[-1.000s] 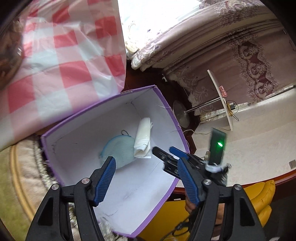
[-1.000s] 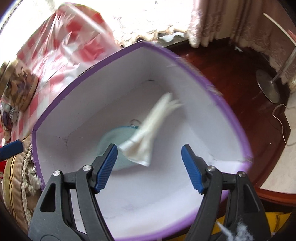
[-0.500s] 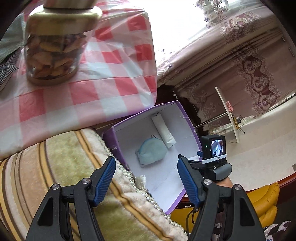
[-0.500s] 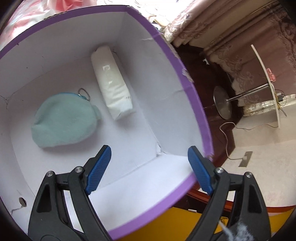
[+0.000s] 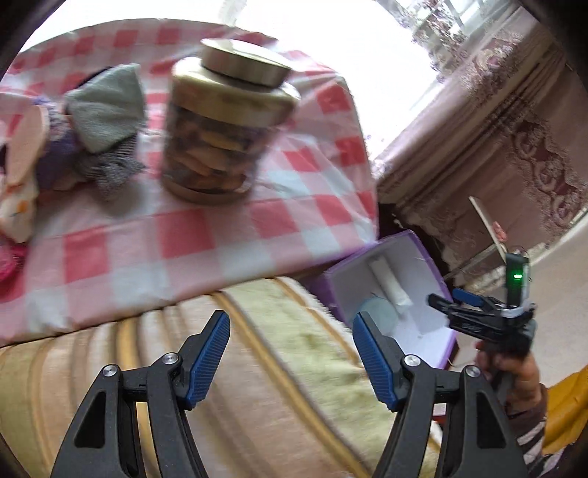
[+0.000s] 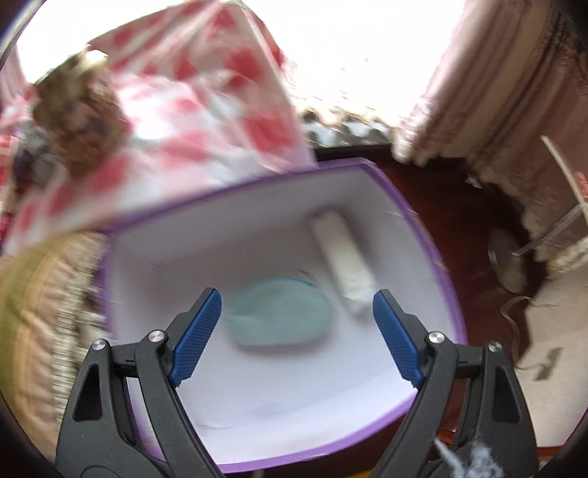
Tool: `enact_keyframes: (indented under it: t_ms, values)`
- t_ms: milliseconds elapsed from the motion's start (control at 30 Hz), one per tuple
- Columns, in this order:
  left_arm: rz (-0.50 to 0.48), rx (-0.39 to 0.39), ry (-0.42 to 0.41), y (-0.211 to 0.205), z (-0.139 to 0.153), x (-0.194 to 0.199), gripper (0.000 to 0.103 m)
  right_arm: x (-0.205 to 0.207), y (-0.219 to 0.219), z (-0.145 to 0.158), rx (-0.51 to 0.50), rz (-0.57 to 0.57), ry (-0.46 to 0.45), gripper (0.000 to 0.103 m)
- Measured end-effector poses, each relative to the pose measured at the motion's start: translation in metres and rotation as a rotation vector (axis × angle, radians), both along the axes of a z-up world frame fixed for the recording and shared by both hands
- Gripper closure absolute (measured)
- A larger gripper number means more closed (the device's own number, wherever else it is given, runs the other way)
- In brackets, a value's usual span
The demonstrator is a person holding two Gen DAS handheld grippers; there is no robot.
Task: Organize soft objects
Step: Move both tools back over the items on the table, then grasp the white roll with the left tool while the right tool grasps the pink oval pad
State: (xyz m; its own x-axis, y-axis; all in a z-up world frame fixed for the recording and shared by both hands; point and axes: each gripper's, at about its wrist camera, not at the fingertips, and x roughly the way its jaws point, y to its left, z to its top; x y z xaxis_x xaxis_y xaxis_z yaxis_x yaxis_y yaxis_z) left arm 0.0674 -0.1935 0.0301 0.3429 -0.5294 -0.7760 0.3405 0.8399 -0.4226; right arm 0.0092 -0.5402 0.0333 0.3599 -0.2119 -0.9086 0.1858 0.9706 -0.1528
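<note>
Bright window (image 5: pixel 330 22); patterned curtains (image 5: pixel 514 121); dark wood floor (image 6: pixel 459 228)

Left wrist view looks down across the checked cloth (image 5: pixel 228 235); right wrist view hangs close over the shared purple box (image 6: pixel 437 264).

left claw (image 5: pixel 290 353) agape, right claw (image 6: pixel 297 334) just widened, empty
</note>
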Motion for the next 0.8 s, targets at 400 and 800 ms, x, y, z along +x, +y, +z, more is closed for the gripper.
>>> enact_keyframes:
  t_ms: [400, 800]
  values:
    - [0.562, 0.062, -0.092, 0.172, 0.006, -0.001, 0.033, 0.041, 0.089, 0.03, 0.207, 0.258, -0.068, 0.016]
    - [0.866, 0.087, -0.025, 0.236, -0.021, 0.015, 0.051, 0.078, 0.199, 0.038, 0.246, 0.531, -0.069, 0.016]
